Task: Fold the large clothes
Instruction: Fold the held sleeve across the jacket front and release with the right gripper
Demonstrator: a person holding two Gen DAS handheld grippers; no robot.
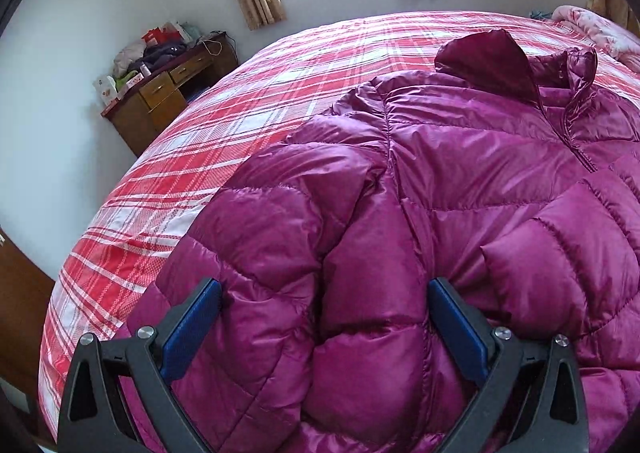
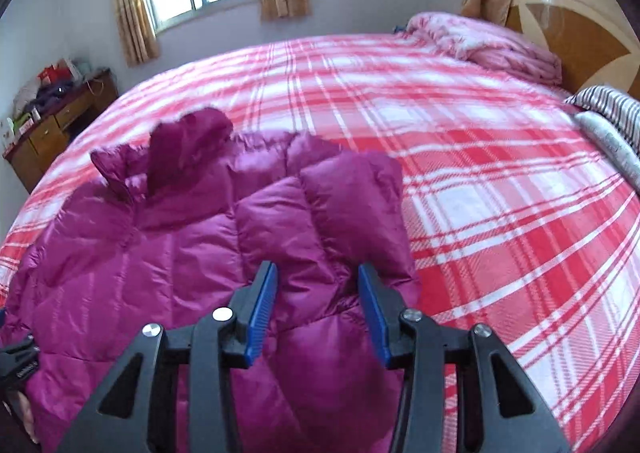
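A magenta quilted down jacket lies front up on the red and white plaid bed, collar toward the far side. Its sleeves are folded over the body. My left gripper is open, wide apart, just over the left sleeve near the hem. In the right wrist view the jacket fills the lower left. My right gripper is open, its blue pads on either side of the folded right sleeve, not closed on it.
A wooden desk piled with clothes and boxes stands by the far left wall. A pink blanket and a striped pillow lie by the headboard. Plaid sheet stretches to the jacket's right.
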